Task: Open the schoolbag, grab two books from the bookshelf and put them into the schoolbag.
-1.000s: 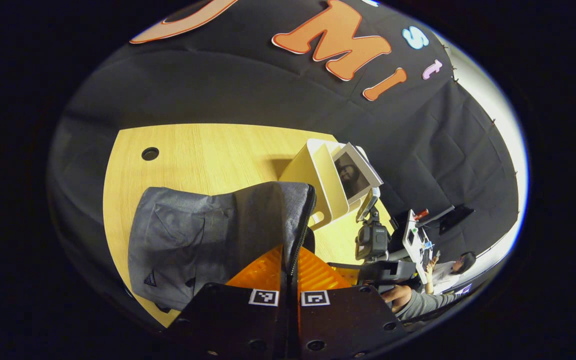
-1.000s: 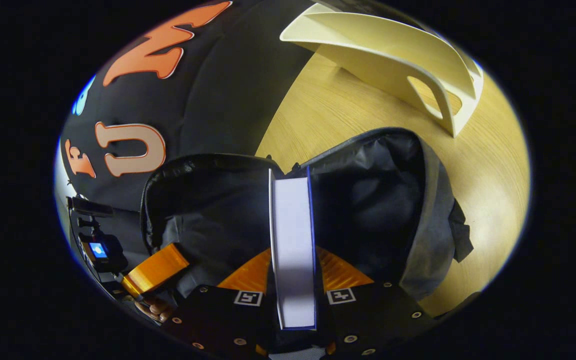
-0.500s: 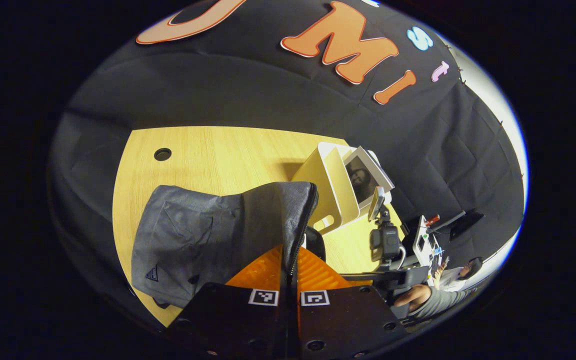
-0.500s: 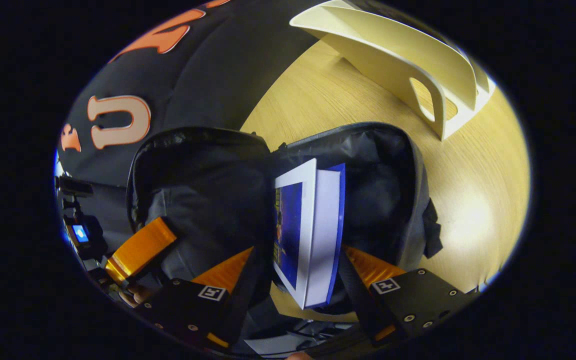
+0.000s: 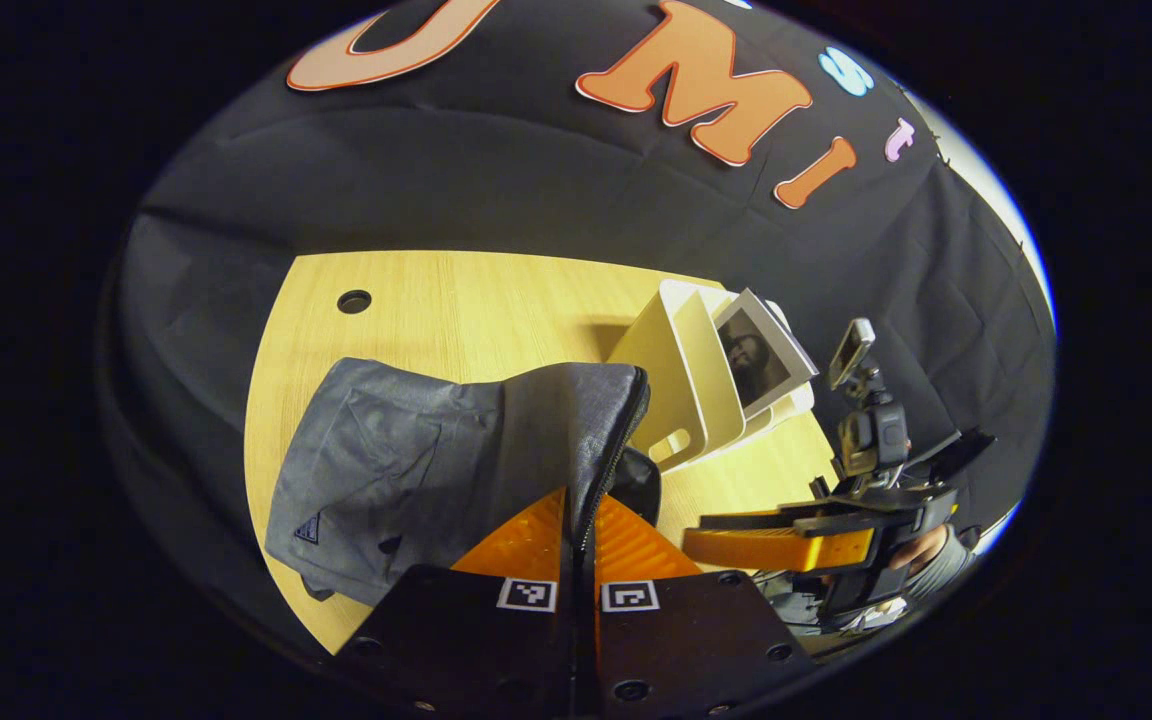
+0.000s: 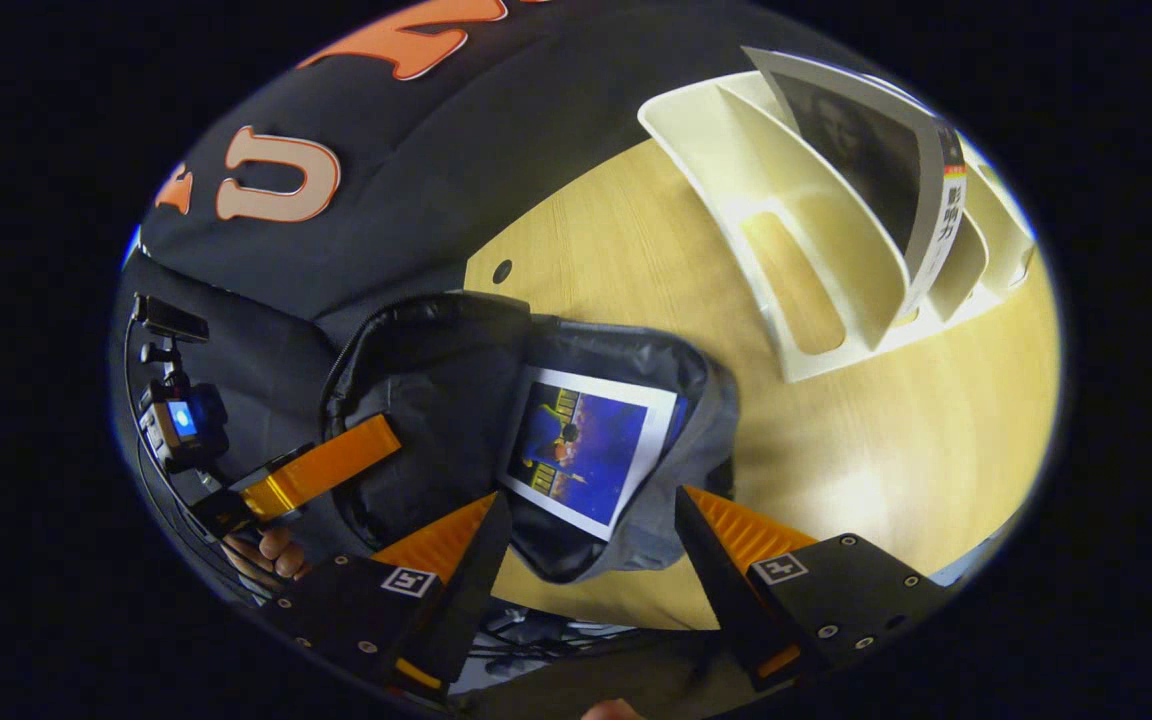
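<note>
Currently left gripper (image 5: 579, 520) clamped on zipper edge of grey schoolbag (image 5: 416, 470), holding flap up. Right gripper (image 6: 586, 535) spread wide, empty, above bag mouth. Blue-covered book (image 6: 586, 450) lies flat inside open schoolbag, on wooden table (image 6: 886, 450). Beyond: cream bookshelf (image 6: 816, 250) near bag, second book (image 6: 876, 160) leaning in far slot.

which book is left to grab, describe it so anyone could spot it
On the wooden table, behind the open grey schoolbag, stands a cream slotted bookshelf. The book leans upright in one slot. Its dark greyish cover sets it apart from the blue-covered book lying flat inside the schoolbag.
</note>
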Demonstrator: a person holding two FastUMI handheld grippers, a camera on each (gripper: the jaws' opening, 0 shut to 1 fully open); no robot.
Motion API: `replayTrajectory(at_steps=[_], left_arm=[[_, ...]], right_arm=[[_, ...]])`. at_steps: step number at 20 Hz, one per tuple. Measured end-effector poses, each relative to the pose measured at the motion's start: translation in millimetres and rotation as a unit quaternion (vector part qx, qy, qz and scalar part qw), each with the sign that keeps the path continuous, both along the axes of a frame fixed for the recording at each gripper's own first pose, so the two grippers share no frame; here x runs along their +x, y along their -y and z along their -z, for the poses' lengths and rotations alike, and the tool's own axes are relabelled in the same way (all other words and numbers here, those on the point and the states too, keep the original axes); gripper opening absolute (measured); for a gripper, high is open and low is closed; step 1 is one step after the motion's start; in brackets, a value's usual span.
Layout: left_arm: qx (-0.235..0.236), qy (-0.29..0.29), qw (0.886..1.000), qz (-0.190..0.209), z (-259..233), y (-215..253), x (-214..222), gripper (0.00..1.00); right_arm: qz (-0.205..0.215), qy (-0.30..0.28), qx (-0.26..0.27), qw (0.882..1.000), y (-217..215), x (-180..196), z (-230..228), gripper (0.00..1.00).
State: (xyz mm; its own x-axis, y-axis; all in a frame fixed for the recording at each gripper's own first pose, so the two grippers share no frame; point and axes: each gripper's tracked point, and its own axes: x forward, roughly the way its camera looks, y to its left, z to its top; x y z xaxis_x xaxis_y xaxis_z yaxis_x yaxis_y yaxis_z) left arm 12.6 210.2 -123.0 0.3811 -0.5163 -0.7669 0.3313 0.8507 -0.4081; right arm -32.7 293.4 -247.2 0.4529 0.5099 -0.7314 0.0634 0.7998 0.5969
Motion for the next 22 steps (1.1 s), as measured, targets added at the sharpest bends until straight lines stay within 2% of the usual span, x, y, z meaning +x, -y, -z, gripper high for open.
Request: replayTrajectory(at_steps=[7, 12, 14, 17, 22], left_arm=[[0.040, -0.002, 0.999, -0.024, 9, 14, -3, 0.02], [0.058, -0.009, 0.997, -0.042, 16, 25, -4, 0.02], [0.064, -0.010, 0.997, -0.047, 18, 27, -5, 0.02], [0.071, -0.013, 0.996, -0.051, 21, 31, -7, 0.02], [0.076, -0.021, 0.995, -0.055, 25, 32, -10, 0.02]], right_arm=[[-0.060, 0.033, -0.094, 0.993, 95, 8, -45, 0.98], [-0.096, 0.033, -0.127, 0.987, 148, 18, -76, 0.99], [-0.099, 0.032, -0.132, 0.986, 169, 28, -90, 0.99], [-0.100, 0.045, -0.169, 0.979, 203, 45, -109, 0.99], [-0.105, 0.047, -0.203, 0.972, 234, 68, -138, 0.99]])
